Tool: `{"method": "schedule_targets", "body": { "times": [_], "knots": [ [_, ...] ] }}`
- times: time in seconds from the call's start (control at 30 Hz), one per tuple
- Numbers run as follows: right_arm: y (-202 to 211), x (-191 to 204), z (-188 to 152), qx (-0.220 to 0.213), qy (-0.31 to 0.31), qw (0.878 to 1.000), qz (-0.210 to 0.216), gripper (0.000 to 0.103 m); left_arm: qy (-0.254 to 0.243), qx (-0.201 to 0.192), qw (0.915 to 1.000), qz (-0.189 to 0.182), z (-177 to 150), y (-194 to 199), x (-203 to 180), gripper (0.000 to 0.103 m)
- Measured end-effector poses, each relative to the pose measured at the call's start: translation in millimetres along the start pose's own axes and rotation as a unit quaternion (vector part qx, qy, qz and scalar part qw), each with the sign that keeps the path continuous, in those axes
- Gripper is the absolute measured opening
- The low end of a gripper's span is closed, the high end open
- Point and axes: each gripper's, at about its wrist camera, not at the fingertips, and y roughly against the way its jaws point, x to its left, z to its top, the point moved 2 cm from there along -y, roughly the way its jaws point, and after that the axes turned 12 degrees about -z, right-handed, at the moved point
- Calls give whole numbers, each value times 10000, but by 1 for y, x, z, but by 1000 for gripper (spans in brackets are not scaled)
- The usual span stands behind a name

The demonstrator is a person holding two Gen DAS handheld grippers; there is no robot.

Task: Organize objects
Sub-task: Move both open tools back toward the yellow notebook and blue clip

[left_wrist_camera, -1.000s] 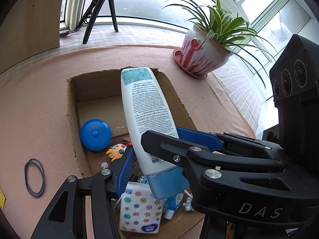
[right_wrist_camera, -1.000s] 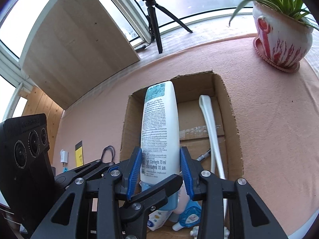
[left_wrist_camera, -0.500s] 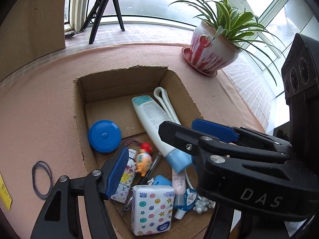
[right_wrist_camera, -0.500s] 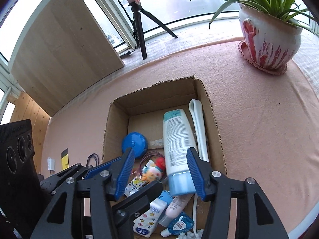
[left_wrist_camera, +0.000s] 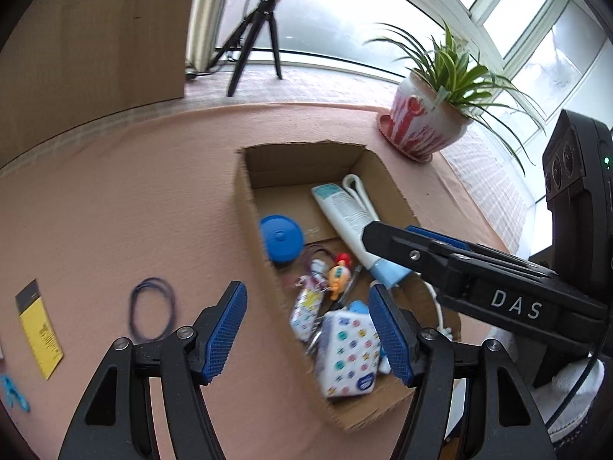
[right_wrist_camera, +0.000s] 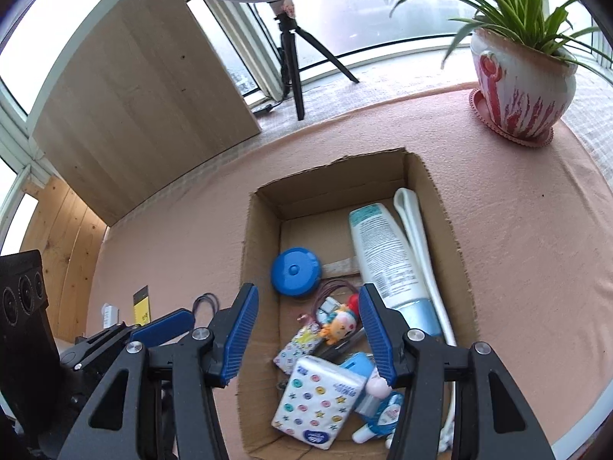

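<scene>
An open cardboard box [left_wrist_camera: 306, 165] [right_wrist_camera: 260, 268] sits on the pink tablecloth. In it lies a white bottle [left_wrist_camera: 345, 207] [right_wrist_camera: 387, 253] with a pale blue cap, flat along the right side beside a white strip [right_wrist_camera: 417, 237]. A blue round tape measure [left_wrist_camera: 281, 241] [right_wrist_camera: 295, 272], a small doll [right_wrist_camera: 341, 324] and a patterned tissue pack [left_wrist_camera: 346, 349] [right_wrist_camera: 316, 402] share the box. My left gripper [left_wrist_camera: 306, 287] hangs open over the box's near left edge. My right gripper [right_wrist_camera: 307, 287] is open above the box, holding nothing.
A dark rubber band loop [left_wrist_camera: 151, 306] and a yellow card [left_wrist_camera: 40, 329] lie on the cloth left of the box. A potted plant [right_wrist_camera: 521, 88] stands at the far right. A tripod [right_wrist_camera: 291, 50] and a wooden board stand by the window.
A second ago the bottle stood upright between the right gripper's fingers; it was let go and now lies in the box. Both grippers have risen and pulled back, the left swinging leftward.
</scene>
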Motion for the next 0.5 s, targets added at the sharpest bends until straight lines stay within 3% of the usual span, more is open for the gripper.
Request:
{"method": "schedule_targets", "body": {
  "times": [0.27,0.5],
  "knots": [
    [8,54,-17,-29,367,9991,222,51,516,-211,9978,363,-25,53,62,70],
    [-12,112,-31,227,815,9948,567,51,1101,-384,9898,821,-55,97,133,70]
  ]
}}
